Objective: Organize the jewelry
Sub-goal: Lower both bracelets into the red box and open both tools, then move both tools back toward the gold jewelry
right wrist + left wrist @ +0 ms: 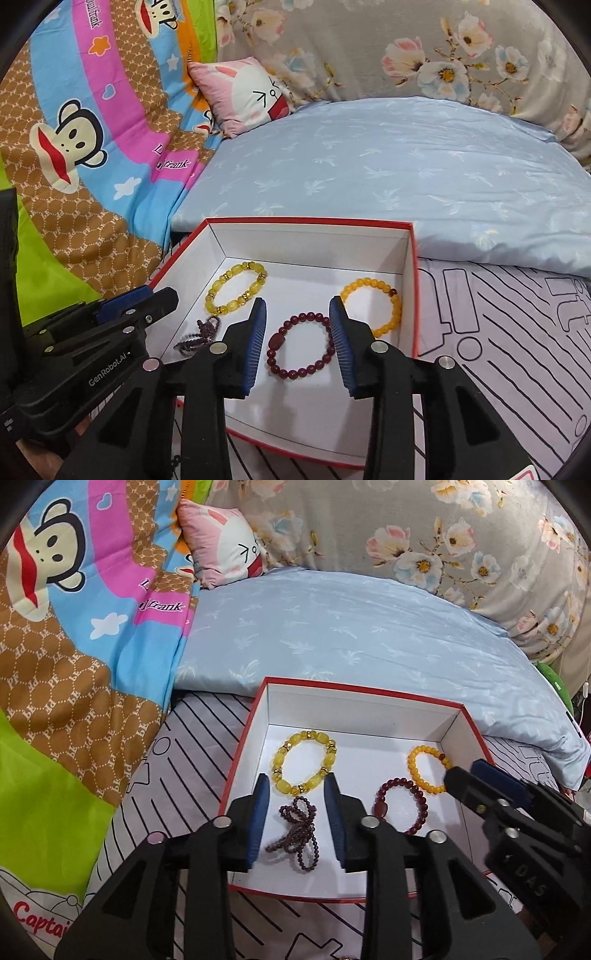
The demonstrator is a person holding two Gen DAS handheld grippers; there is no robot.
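Dark-red beaded bracelet, lower centre of frame on the white floor of the box: light, hard slippery beads on a limp string, best pinched across one side; right tool apart astride it, left tool apart, empty.

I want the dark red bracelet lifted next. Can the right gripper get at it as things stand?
Probably yes: the right gripper hangs open over the dark red bracelet, which lies flat in the box, apart from the orange bracelet; nothing covers it.
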